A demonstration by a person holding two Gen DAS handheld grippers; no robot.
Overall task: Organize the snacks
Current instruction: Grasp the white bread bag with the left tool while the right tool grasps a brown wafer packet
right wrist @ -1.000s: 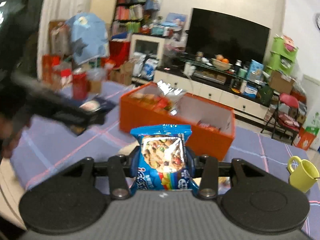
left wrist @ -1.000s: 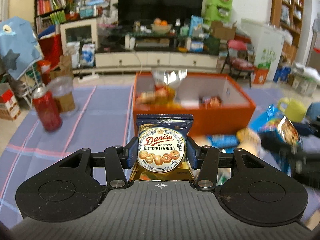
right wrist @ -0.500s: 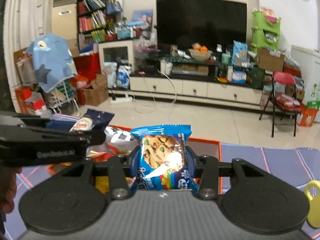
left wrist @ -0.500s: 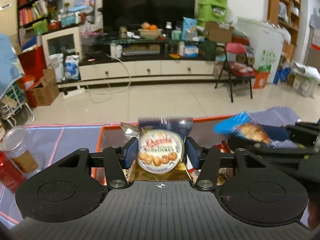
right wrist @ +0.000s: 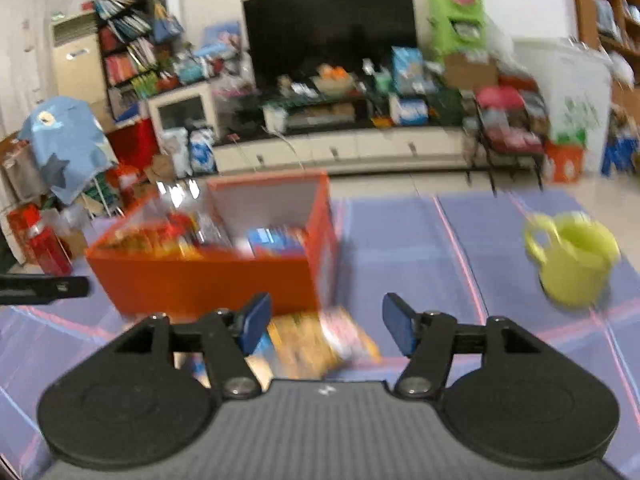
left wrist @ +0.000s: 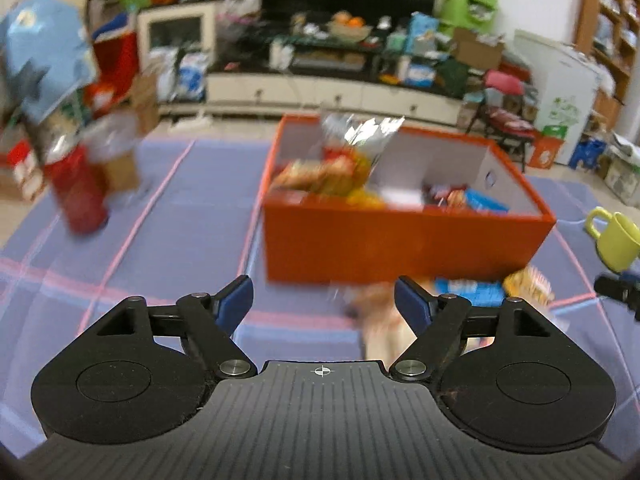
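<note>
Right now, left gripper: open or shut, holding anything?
Open and empty. The left gripper has its blue pads wide apart, and only the tablecloth and blurred packets in front of the orange box show between them.

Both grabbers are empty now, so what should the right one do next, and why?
Probably lower the right gripper onto the orange snack packet lying on the cloth just ahead of its open jaws, then close. The packet is outside the orange box, where other snacks already sit. The left gripper is open too.
</note>
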